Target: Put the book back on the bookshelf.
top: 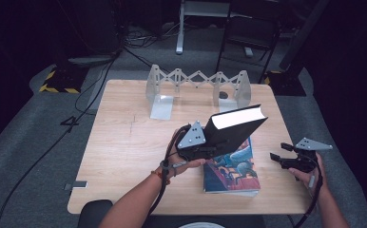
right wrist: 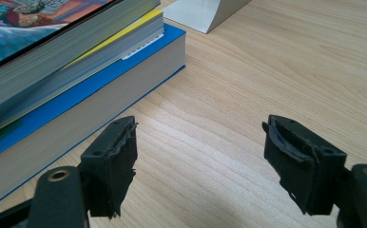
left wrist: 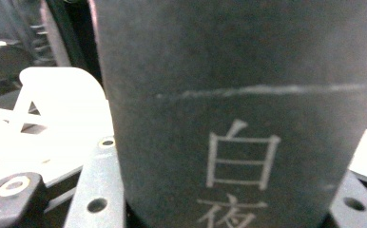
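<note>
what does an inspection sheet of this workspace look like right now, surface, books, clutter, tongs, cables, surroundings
surface: light wooden table, bare wood between the things.
job's things: black book lifted and tilted above the table; stack of books lying flat under it near the front edge; expanding metal book rack standing at the back edge.
clutter: nothing seen.
grippers: left tongs shut on the black book, whose spine shows close up in the left gripper view; right tongs open, nothing between them, beside the stack.
cables: one trails from each gripper toward the person; more lie on the floor.
surroundings: grey carpet, dark room, chair frame behind the table.
</note>
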`<state>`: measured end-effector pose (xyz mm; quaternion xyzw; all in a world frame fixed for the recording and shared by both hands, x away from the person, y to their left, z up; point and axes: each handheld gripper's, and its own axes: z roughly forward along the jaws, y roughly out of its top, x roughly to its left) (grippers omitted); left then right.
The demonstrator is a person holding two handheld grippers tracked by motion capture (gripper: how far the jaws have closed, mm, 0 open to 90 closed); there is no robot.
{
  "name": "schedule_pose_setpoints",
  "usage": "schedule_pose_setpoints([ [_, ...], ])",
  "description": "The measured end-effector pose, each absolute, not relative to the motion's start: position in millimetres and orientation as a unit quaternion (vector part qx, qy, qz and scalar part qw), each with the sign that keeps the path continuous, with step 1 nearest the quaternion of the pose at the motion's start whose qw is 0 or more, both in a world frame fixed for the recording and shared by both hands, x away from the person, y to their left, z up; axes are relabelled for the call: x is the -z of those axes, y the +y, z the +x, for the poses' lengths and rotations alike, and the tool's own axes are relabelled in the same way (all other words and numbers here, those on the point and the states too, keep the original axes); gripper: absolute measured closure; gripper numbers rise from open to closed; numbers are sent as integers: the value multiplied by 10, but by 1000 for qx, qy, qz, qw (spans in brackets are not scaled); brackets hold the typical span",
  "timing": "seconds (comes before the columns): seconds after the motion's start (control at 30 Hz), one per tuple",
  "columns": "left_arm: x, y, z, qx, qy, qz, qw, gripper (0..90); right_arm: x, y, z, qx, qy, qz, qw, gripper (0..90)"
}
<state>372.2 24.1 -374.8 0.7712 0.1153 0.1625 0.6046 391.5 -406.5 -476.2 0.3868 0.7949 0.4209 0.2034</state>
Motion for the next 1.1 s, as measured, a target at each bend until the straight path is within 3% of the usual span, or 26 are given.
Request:
schedule_pose_setpoints([
  [0.4,3709,522,3955,-202,166,757,599,533,4796,-4072,3944,-424,791,396,196,226],
  [1.1,3759,997,4255,-247,248,730,587,532,4917,-4021,3984,-400,803,399,189,232],
])
